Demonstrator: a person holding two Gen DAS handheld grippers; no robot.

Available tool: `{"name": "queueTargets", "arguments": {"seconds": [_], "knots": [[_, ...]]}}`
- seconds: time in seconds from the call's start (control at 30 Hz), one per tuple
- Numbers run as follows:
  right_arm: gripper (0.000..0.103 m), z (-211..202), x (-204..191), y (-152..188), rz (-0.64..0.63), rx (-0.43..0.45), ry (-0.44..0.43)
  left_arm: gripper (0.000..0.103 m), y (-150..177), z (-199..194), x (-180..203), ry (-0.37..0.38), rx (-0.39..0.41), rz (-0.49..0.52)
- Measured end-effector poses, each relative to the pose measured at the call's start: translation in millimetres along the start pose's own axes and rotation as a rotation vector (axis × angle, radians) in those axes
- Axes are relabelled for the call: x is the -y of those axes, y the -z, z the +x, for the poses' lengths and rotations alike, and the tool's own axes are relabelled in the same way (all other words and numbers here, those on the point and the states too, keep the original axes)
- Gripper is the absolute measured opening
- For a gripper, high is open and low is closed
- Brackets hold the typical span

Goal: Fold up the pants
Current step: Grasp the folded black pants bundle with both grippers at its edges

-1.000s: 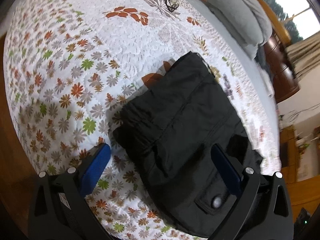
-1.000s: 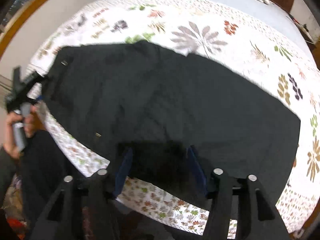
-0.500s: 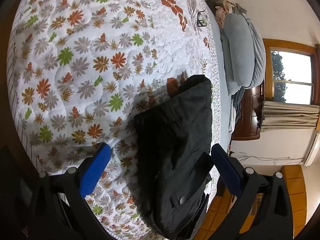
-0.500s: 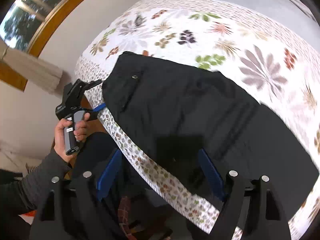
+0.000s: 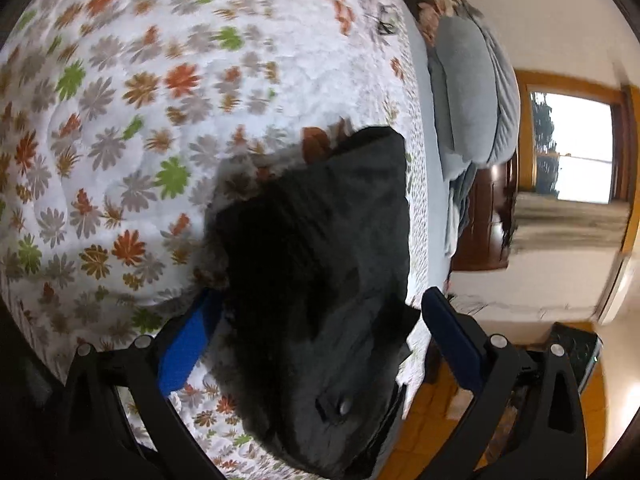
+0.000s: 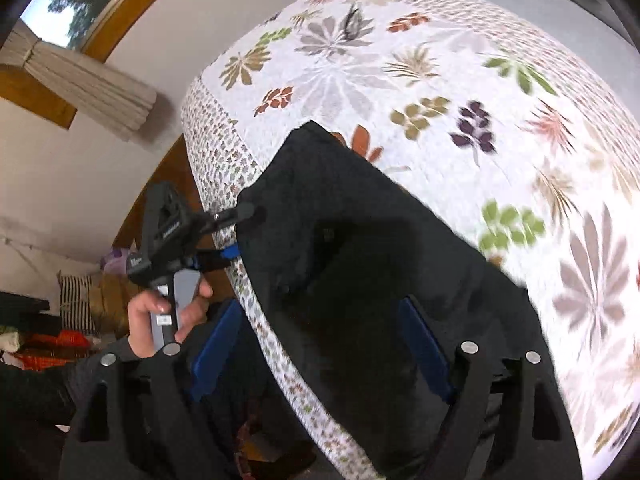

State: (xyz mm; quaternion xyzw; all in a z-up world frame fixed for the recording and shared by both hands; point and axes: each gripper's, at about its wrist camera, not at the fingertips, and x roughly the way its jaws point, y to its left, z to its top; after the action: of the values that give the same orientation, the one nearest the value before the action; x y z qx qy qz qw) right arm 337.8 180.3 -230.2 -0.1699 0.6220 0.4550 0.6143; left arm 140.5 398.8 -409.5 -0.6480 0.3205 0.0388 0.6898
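The black pants (image 5: 320,264) lie along the edge of a bed with a floral quilt (image 5: 120,92). My left gripper (image 5: 320,332) is open with its blue fingers on either side of the waist end, where a button (image 5: 344,406) shows. In the right wrist view the pants (image 6: 380,264) run along the bed's edge, and my right gripper (image 6: 320,344) is open and straddles the cloth near that edge. The left gripper (image 6: 236,232) also shows there, held in a hand at the pants' far end, one finger above and one below the cloth.
Grey pillows (image 5: 468,92) lie at the head of the bed, with a dark wooden cabinet (image 5: 488,220) and a window (image 5: 576,148) beyond. A small dark object (image 5: 384,28) rests on the quilt far up. Curtain (image 6: 88,80) and clutter (image 6: 52,312) stand beside the bed.
Both grippers have moved in close to the pants: the left one now straddles the waist end, the right one straddles the cloth at the bed edge. Both views have swung.
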Motion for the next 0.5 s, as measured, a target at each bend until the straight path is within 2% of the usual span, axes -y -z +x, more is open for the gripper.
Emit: {"name": "queueTargets", "arguments": {"seconds": [0.07, 0.1, 0.23, 0.3, 0.37, 0.43, 0.5], "knots": [[0.085, 12.4, -0.9, -21.4, -0.033, -0.041, 0.002, 0.099, 1.3, 0.8, 2.6, -0.004, 0.000, 0.012], [0.085, 22.1, -2.3, -37.5, -0.060, -0.069, 0.003, 0.095, 1.9, 0.5, 4.8, -0.003, 0.002, 0.026], [0.086, 55.0, -7.2, -81.5, -0.136, -0.156, 0.002, 0.065, 0.5, -3.0, 2.7, -0.011, 0.028, 0.012], [0.087, 77.0, -9.0, -104.8, -0.176, -0.205, 0.005, 0.059, -0.9, -4.0, -3.1, 0.004, 0.033, -0.021], [0.089, 95.3, -7.9, -121.6, -0.195, -0.243, -0.009, 0.060, -1.4, -5.8, -6.2, 0.004, 0.032, -0.018], [0.089, 115.2, -7.2, -139.1, -0.214, -0.277, -0.029, 0.071, -1.2, -4.6, -6.1, 0.014, 0.033, -0.013], [0.090, 132.5, -5.7, -152.1, -0.230, -0.307, -0.042, 0.078, -3.6, -1.5, -2.6, 0.032, 0.032, -0.005]]}}
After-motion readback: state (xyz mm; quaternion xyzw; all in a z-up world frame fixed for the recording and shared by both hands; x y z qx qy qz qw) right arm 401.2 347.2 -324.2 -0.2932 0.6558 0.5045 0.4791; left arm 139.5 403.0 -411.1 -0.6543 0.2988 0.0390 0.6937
